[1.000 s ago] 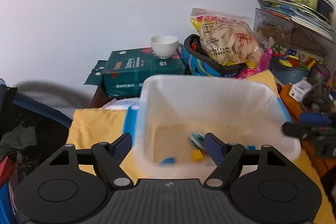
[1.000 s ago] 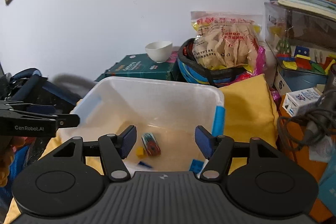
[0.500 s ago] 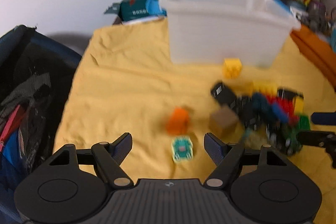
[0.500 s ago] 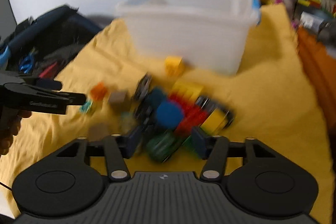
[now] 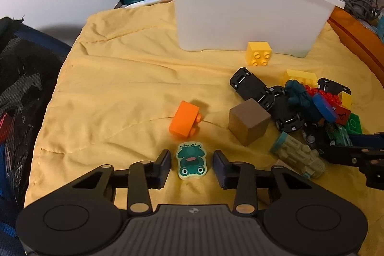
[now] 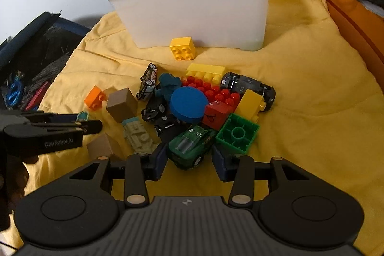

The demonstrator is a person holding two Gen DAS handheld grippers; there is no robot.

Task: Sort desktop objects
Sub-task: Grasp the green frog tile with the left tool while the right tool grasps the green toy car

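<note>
The frog eraser [image 5: 191, 159] lies flat on the yellow cloth [image 5: 124, 78], centred between the jaws of your left gripper [image 5: 191, 166]; a gap shows on each side, so the pads are not yet on it, and the jaws are closing. Just beyond it sit the orange brick [image 5: 184, 118] and, to the right, the brown cube [image 5: 248, 121], both apart from the eraser. The green toy car [image 6: 190, 145] sits between the jaws of your right gripper [image 6: 189, 161], nose angled up and to the right; these jaws are closing too, and the left pad looks close to the car's side or on it, while a narrow gap remains at the right pad. The car's front end lies against the green brick [image 6: 237, 133] and the edge of the toy pile: blue disc [image 6: 189, 104], red brick [image 6: 217, 112], yellow bricks, black cars. The tan tank [image 6: 139, 136] lies just left of the car. A single yellow brick [image 6: 182, 48] rests against the front wall of the white bin [image 6: 192, 8], which stands at the far side of the cloth, well apart from both grippers. Dark bags lie off the cloth's left edge.
</note>
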